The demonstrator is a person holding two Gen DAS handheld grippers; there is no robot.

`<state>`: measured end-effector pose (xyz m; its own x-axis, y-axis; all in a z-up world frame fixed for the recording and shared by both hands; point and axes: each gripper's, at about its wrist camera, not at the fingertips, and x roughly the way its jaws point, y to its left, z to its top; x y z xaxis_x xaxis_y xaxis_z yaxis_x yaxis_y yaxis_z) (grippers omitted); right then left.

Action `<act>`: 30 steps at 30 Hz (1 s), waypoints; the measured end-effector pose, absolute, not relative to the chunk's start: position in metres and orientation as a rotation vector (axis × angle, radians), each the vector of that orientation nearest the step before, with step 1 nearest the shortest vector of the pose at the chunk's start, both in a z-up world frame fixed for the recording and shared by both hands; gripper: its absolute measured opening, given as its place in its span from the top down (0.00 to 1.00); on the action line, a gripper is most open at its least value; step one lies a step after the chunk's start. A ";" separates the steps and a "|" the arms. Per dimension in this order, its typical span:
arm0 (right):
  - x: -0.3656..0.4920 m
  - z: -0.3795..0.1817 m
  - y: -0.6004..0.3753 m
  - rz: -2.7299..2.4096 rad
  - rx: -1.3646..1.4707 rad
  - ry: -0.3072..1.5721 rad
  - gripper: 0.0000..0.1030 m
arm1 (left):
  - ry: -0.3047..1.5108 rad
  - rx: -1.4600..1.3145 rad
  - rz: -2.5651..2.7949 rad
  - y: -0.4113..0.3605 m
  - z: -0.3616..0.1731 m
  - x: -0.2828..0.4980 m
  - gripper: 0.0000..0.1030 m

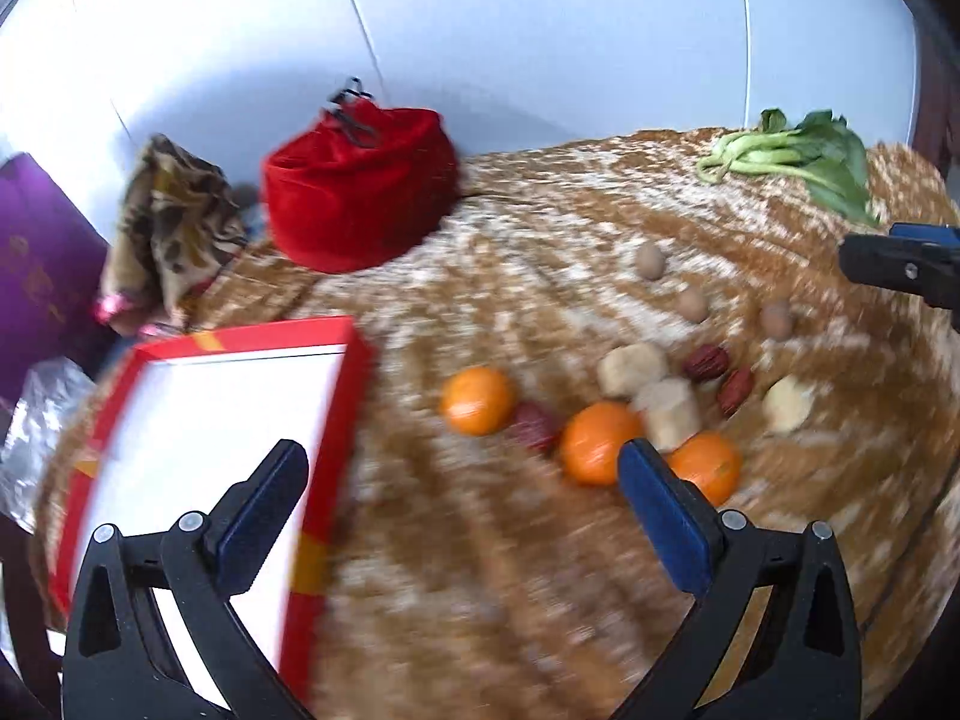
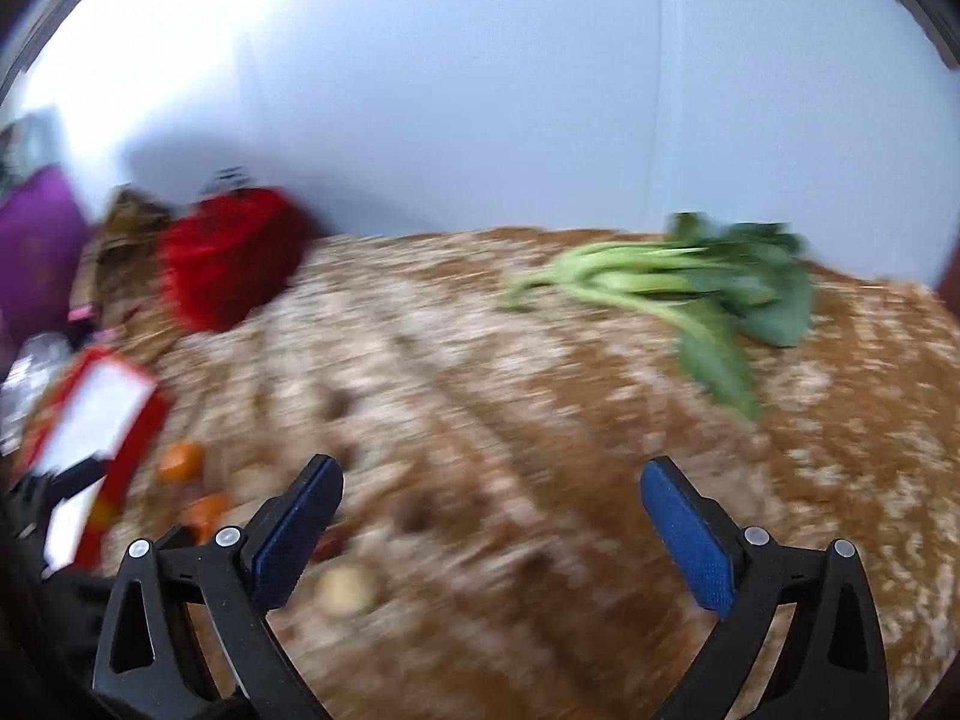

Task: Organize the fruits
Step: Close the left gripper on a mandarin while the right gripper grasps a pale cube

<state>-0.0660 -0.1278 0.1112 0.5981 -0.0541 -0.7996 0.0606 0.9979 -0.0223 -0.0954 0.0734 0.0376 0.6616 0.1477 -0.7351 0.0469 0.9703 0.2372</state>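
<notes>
Nothing sorted yet, by the look of it. Starting at the left of the left wrist view: red box [image 1: 354,360] lying open on the brown-and-white tablecloth [image 1: 480,540], its white inside bare, no fruit in it. Just right of the box, first orange [image 1: 478,400], then a red date [image 1: 534,426] touching it, then second orange [image 1: 597,443] and third orange [image 1: 708,465], bunched with pale beige blocks [image 1: 651,387] of uncertain kind. Further right, two more red dates [image 1: 720,375] and three small brown round nuts or longans [image 1: 693,304], too blurred to say which. All loose on the cloth, well apart from the box interior. Judged: whole task still ahead, presumably every piece to go into the box.

Left gripper [image 1: 462,516] spread wide and empty, hanging between box edge and the middle orange. Right gripper [image 2: 492,516] likewise spread wide, holding nothing, over bare cloth.

Shown by left view only: the full fruit cluster, sharply enough to count, and the box's empty inside. Also the red velvet bag [image 1: 360,192] at the back.

Shown better by right view: leafy greens [image 2: 690,288] lying at the far right of the table, close and large. Fruit there reduced to orange smears at lower left, box [image 2: 126,468] only partly seen; heavy motion blur throughout.
</notes>
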 end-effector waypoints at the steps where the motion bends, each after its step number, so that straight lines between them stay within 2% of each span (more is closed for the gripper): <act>1: -0.066 0.109 -0.122 -0.054 0.006 0.943 0.03 | 0.848 0.250 0.057 0.077 0.037 -0.097 0.00; 10: -0.068 0.075 -0.095 0.023 0.004 1.119 0.07 | 0.898 0.274 -0.078 0.071 0.032 -0.090 0.00; 13: -0.070 0.073 -0.096 0.030 0.004 1.148 0.12 | 0.912 0.312 -0.119 0.056 0.027 -0.088 0.00; 16: -0.069 0.070 -0.100 0.047 0.052 1.177 0.18 | 0.961 0.270 -0.191 0.050 0.025 -0.085 0.05; 21: -0.069 0.067 -0.108 0.073 0.099 1.226 0.25 | 0.965 0.271 -0.233 0.038 0.025 -0.084 0.08; 24: -0.070 0.068 -0.110 0.104 0.164 1.240 0.31 | 0.983 0.241 -0.279 0.041 0.027 -0.079 0.17; 27: -0.069 0.068 -0.109 0.132 0.192 1.253 0.36 | 1.002 0.240 -0.311 0.045 0.026 -0.076 0.18; 30: -0.068 0.066 -0.111 0.148 0.252 1.272 0.37 | 1.013 0.238 -0.358 0.049 0.027 -0.074 0.18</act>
